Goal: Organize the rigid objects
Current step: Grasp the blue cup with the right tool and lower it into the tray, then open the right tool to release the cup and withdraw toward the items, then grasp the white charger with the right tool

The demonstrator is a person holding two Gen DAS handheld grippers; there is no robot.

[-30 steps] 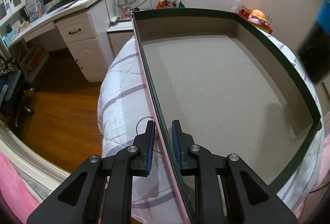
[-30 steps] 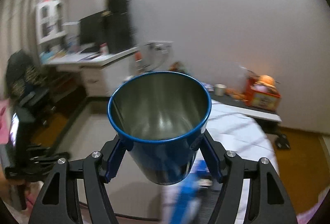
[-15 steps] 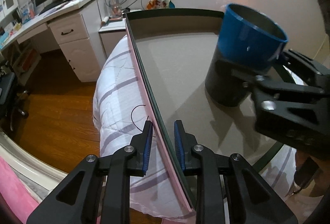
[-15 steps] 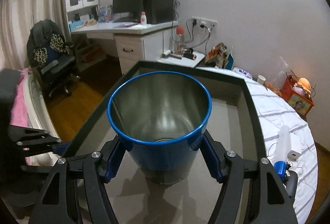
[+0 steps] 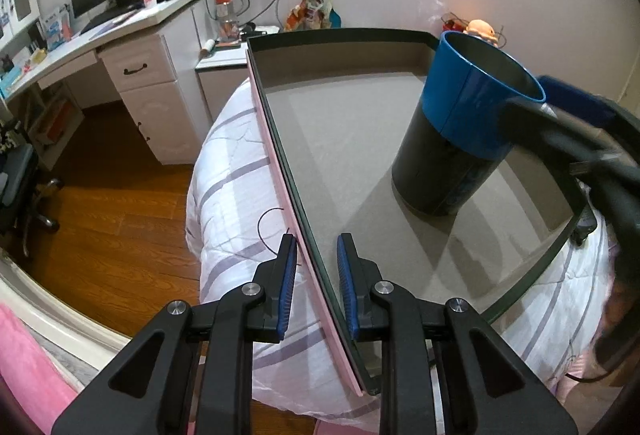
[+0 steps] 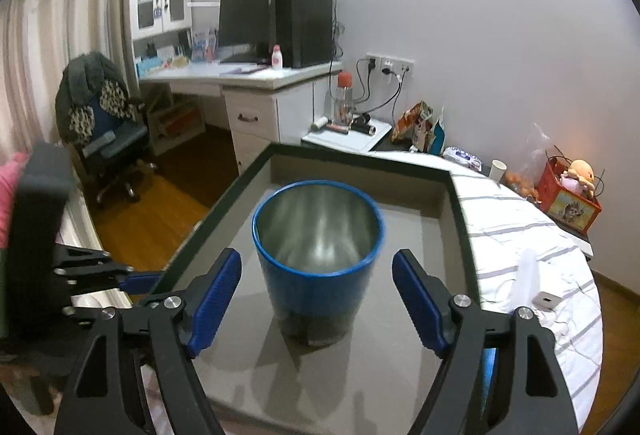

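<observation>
A blue and black metal cup (image 6: 318,255) stands upright on the grey floor of a shallow box (image 6: 400,367) with dark green walls; it also shows in the left wrist view (image 5: 460,139). My right gripper (image 6: 316,299) is open, its blue pads on either side of the cup and apart from it. My left gripper (image 5: 316,287) straddles the box's left wall (image 5: 280,155), pink outside, with a narrow gap at each pad; I cannot tell if it grips.
The box lies on a bed with a white striped quilt (image 5: 232,171). A white desk (image 6: 248,83) with monitor and a nightstand (image 6: 348,135) stand beyond. A white bottle (image 6: 524,275) and small white box (image 6: 546,301) lie on the quilt at right.
The right gripper set the cup down in the box, opened and drew back from it. The left gripper stayed on the box wall.
</observation>
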